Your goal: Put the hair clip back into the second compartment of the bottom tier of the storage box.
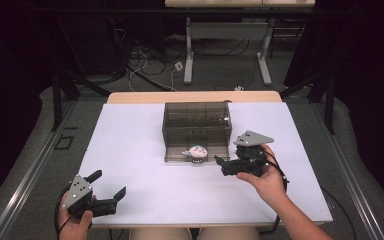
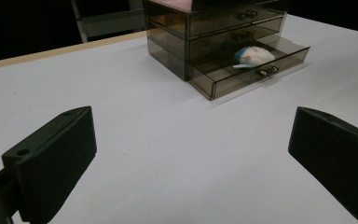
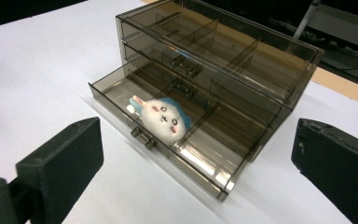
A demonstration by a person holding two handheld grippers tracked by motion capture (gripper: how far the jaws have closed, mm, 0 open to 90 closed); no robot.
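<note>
White table (image 1: pixel 145 150): plush toy (image 1: pixel 197 152) lies in the open drawer (image 3: pixel 168 144); right gripper (image 1: pixel 219 161), jaws spread, at its 3 o'clock, likely pushes it shut next.

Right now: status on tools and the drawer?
Left tool open, near table edge. Right tool open, beside open bottom drawer. Plush toy lies inside. Nothing blocking.

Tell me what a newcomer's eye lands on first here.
First, the smoky clear drawer box at the middle of the white table, its bottom drawer pulled out. In that drawer lies a small white plush toy with a blue cap and a drawn face, near the front wall. Next come the open right gripper just right of the drawer and the open left gripper at the table's near-left edge.
</note>
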